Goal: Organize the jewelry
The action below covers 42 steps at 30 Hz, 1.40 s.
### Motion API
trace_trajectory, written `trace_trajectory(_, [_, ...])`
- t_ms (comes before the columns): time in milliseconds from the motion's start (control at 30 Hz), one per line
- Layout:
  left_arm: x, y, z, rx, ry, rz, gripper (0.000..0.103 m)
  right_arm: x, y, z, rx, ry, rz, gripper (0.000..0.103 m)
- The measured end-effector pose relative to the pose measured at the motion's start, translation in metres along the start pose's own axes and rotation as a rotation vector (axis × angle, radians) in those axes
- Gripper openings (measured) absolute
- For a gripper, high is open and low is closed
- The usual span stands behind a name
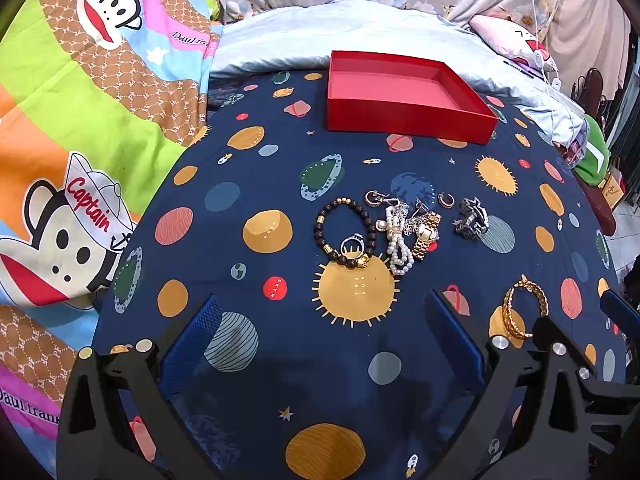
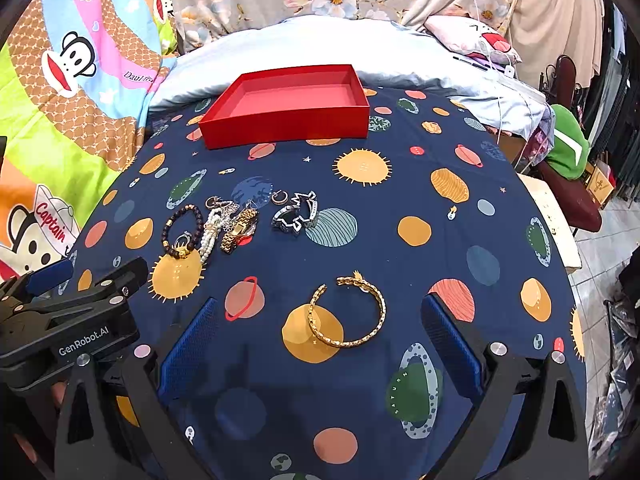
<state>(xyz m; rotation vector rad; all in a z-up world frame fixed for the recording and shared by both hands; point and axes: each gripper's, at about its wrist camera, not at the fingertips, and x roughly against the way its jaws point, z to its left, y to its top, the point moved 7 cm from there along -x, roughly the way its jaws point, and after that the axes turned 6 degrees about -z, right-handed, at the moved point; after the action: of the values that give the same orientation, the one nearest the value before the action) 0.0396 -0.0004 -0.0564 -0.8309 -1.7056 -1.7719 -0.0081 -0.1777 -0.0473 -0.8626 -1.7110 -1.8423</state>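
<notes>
Both your tongs, left (image 1: pixel 320 336) and right (image 2: pixel 320 336), gape wide, holding nothing. Nothing sorted yet. Nearest: the gold bangle (image 2: pixel 348 312), an open scaly metal cuff, lies between the right tongs' pads. Farther left: the jewelry pile (image 2: pixel 224 224), glossy beads, pearls, gold watch. Farthest: the red box (image 2: pixel 286 106), matte cardboard, empty.

Bed sheet (image 2: pixel 400 208): navy w/ orange, pink & teal planets. Box (image 2: pixel 288 120): red. Bangle (image 2: pixel 380 312): gold. Bead bracelet (image 1: pixel 326 216): dark brown w/ gold bits. Pearl strand (image 1: pixel 396 248): white. Watch (image 1: pixel 426 236): gold.
</notes>
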Motion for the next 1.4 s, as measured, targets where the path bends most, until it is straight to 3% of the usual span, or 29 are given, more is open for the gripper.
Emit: trace_trajectory(1400, [-0.0048, -0.0028, 0.0026, -0.011, 0.026, 0.010, 0.098, -0.0012, -0.0024, 0.0011, -0.006, 0.005, 0.008, 0.098])
